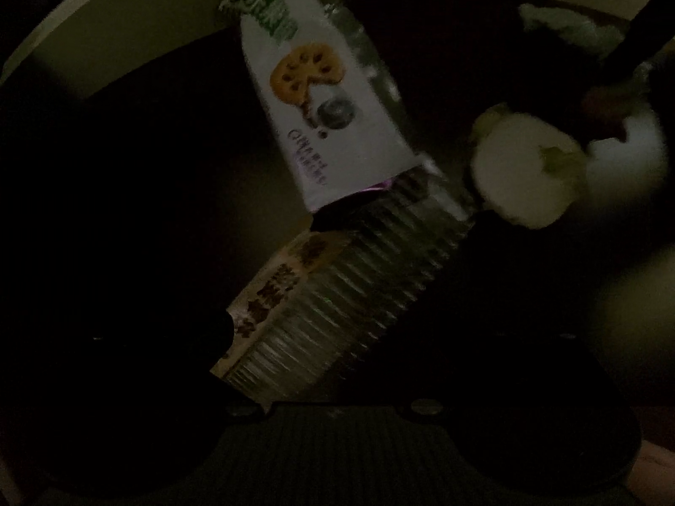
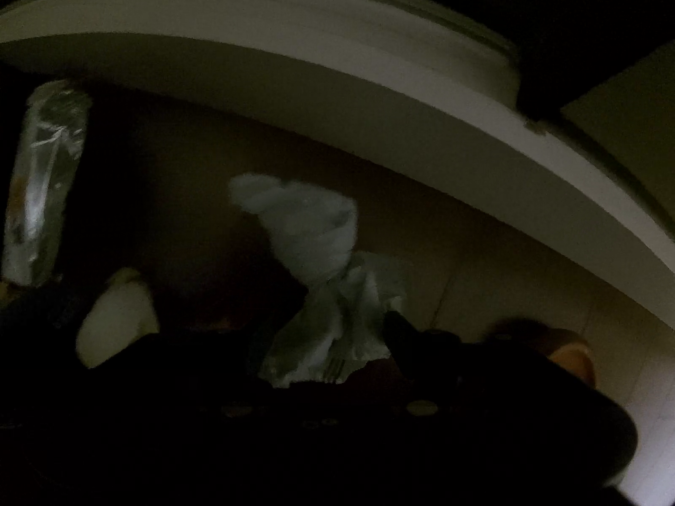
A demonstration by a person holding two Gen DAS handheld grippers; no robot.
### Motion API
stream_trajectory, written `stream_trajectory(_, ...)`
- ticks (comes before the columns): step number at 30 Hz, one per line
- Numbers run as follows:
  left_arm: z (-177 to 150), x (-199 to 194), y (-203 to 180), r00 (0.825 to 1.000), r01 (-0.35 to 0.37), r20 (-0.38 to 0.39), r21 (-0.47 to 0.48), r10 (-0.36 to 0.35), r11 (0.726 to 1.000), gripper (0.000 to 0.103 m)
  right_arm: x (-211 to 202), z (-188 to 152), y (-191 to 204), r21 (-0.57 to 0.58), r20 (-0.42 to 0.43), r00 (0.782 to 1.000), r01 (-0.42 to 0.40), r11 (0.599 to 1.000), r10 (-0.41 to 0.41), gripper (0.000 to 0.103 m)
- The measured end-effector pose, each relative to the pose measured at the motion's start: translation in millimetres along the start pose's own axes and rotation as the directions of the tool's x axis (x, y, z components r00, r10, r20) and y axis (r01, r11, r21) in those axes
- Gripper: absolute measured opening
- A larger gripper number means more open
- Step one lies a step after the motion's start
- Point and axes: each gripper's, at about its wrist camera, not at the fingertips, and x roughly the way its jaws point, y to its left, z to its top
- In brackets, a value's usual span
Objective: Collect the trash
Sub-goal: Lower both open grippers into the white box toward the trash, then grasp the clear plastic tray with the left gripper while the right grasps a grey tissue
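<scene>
The pale bin rim (image 2: 295, 12) curves across the far side. In the left gripper (image 1: 337, 396), a ribbed plastic tray (image 1: 350, 295) and a snack wrapper (image 1: 312, 97) run lengthwise into the bin; its grip seems firm. The right gripper (image 2: 333, 362), jaws wide, seems to clamp a crumpled tissue (image 2: 325, 278) there.

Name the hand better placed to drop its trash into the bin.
Left, probably: its snack wrapper hangs over the bin's dark inside; the right gripper's tissue sits nearer the rim, floor showing beyond.
</scene>
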Motion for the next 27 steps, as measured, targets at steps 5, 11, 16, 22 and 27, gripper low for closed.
stream_trajectory(5, 10.8, 6.6, 1.5, 1.000, -0.020, -0.024, -0.001, 0.020, 1.000, 0.092, 11.2, 1.8, -4.0, 0.015, -0.001, 1.000, 0.027, 1.000, -0.027, 0.055)
stream_trajectory(11, 14.5, 1.6, -0.1, 0.999, -0.014, -0.038, -0.014, 0.014, 1.000, 0.066, 9.0, -3.8, -4.3, -0.004, 0.001, 1.000, 0.012, 1.000, -0.012, 0.049)
stream_trajectory(16, 14.8, -4.1, -2.7, 0.999, -0.005, -0.038, -0.050, 0.003, 0.999, 0.050, 6.7, -9.1, -3.1, -0.053, -0.021, 1.000, 0.020, 0.998, -0.021, 0.023)
stream_trajectory(22, 12.7, -23.4, -7.2, 0.999, 0.032, -0.038, -0.123, -0.037, 0.992, 0.045, -15.3, -16.3, -6.6, -0.085, 0.007, 0.999, 0.036, 0.996, -0.035, 0.016)
stream_trajectory(27, 11.4, -65.5, -0.2, 0.998, 0.063, 0.008, -0.195, -0.062, 0.979, 0.045, -56.4, -27.8, -9.0, -0.121, 0.051, 0.999, 0.024, 0.992, -0.018, 0.015)
